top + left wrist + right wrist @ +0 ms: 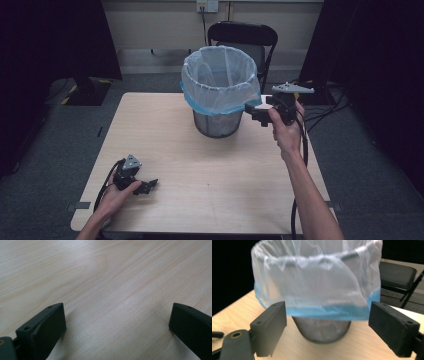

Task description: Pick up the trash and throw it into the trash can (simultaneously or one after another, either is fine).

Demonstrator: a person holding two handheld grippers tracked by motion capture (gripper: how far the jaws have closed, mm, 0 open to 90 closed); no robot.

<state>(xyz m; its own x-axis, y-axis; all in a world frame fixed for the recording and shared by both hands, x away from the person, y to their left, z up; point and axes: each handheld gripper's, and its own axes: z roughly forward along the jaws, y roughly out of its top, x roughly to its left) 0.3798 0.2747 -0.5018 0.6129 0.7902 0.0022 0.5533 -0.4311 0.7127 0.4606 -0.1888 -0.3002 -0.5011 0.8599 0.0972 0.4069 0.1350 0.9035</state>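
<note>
A metal mesh waste bin (218, 122) stands at the far middle of the wooden table (200, 170). A translucent white bag with a blue hem (220, 75) is folded over its rim. My right gripper (256, 114) hovers just right of the bin, level with the bag's blue hem (324, 311), jaws open toward it with nothing between them. My left gripper (148, 186) rests low at the table's near left corner, open, with bare wood (117, 302) between its fingers (50, 325).
A black folding chair (245, 37) stands behind the table, past the bin. Dark screens flank the scene left and right. Cables trail on the floor at the right (330, 107). The table edges lie close to both hands.
</note>
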